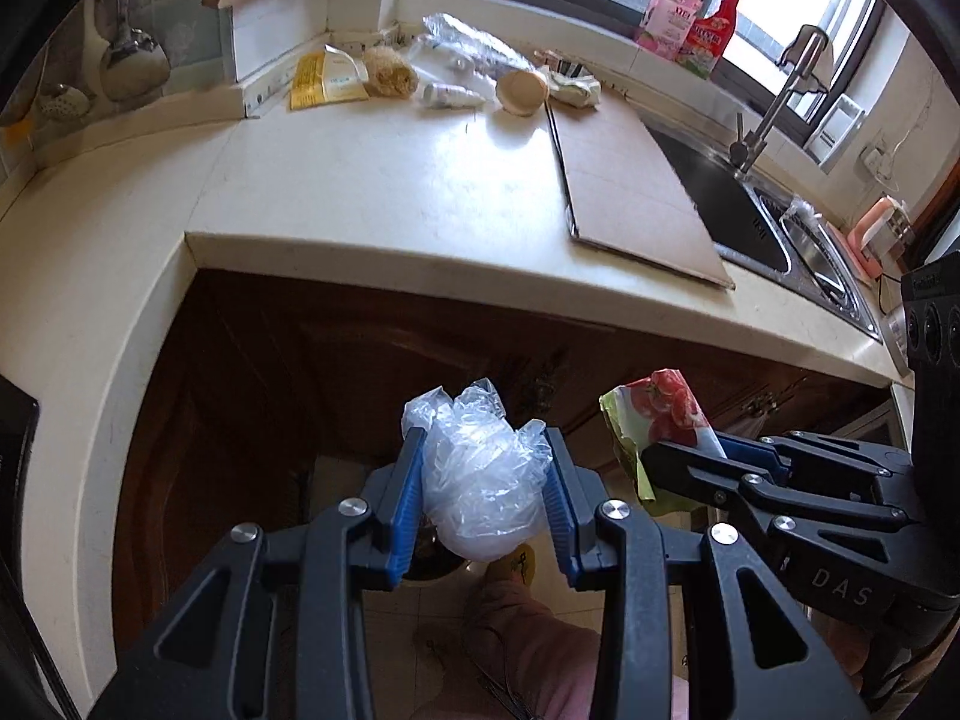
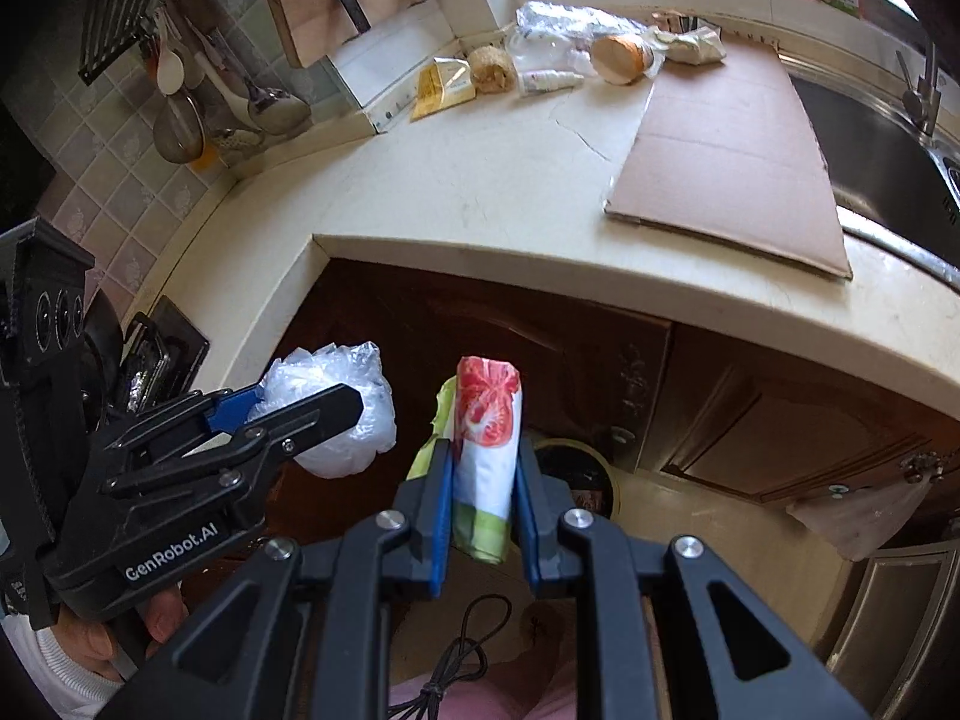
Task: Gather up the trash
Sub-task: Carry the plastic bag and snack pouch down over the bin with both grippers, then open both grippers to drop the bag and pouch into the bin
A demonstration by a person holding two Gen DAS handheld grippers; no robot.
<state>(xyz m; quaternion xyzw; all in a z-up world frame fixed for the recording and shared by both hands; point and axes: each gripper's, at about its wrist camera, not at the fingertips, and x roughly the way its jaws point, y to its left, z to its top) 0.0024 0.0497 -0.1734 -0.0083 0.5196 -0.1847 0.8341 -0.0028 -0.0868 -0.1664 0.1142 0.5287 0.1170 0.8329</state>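
Observation:
My left gripper (image 1: 483,480) is shut on a crumpled clear plastic bag (image 1: 480,480), held out in front of the dark wooden cabinet below the counter. Beside it, my right gripper (image 2: 483,480) is shut on a rolled snack wrapper (image 2: 486,450) printed with red tomato and green. From the right wrist view the plastic bag (image 2: 336,414) shows at left in the left gripper (image 2: 336,408); the wrapper (image 1: 660,414) shows at right in the left wrist view. A round dark bin (image 2: 585,474) stands on the floor under the wrapper. More trash lies at the counter's back: yellow packet (image 1: 327,81), paper cup (image 1: 522,93), small bottle (image 1: 450,96).
A cardboard sheet (image 1: 630,192) lies on the cream counter (image 1: 372,192) next to the steel sink (image 1: 774,222) and tap. Soap bottles (image 1: 690,18) stand on the window sill. Ladles hang on the tiled wall (image 2: 120,138). A person's pink-clad leg (image 1: 528,636) is below.

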